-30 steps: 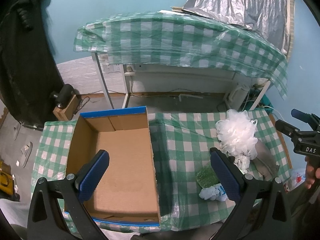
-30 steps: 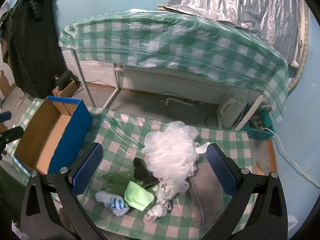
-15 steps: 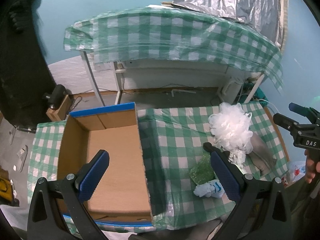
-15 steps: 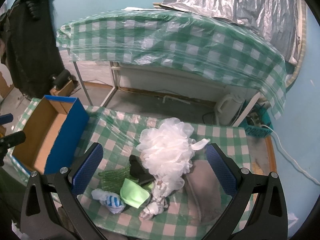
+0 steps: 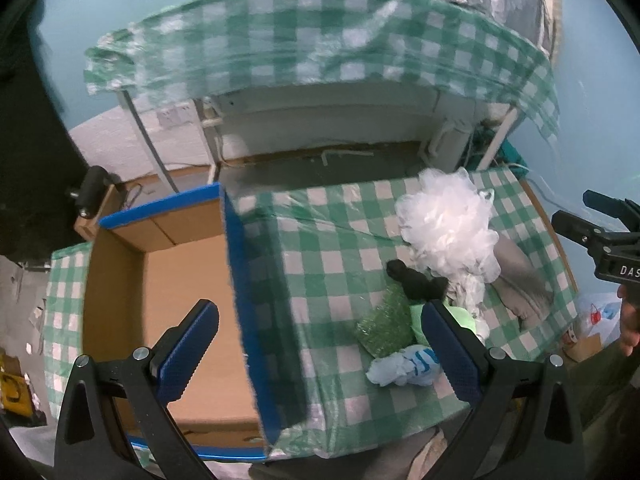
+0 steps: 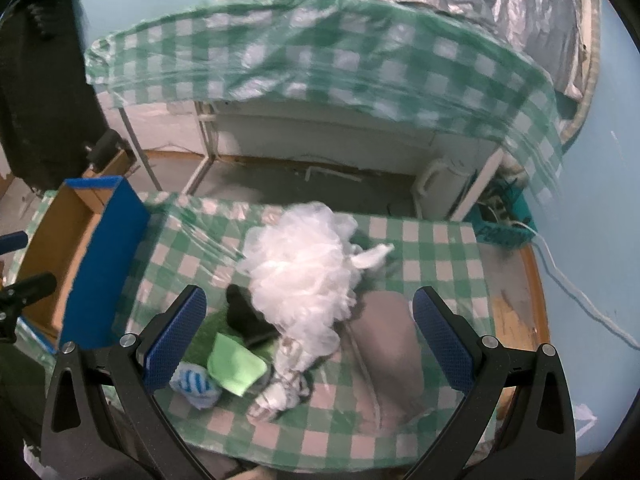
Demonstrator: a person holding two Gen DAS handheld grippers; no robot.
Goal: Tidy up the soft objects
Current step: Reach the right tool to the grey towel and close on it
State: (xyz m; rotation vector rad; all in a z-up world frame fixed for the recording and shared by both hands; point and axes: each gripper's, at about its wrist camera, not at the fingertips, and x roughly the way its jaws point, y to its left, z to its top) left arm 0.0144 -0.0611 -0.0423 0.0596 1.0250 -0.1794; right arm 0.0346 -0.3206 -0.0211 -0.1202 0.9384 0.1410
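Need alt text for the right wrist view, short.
Open right gripper hovers over a pile of soft items on a green checked table: white mesh pouf, grey cloth, light green cloth, black item. A cardboard box sits at left.

The left gripper [image 5: 318, 348] hangs in the air with its blue-padded jaws spread wide, gripping nothing. The right gripper [image 6: 306, 340] is likewise wide apart and empty; a hand [image 5: 629, 330] shows at the far right, under its handle.
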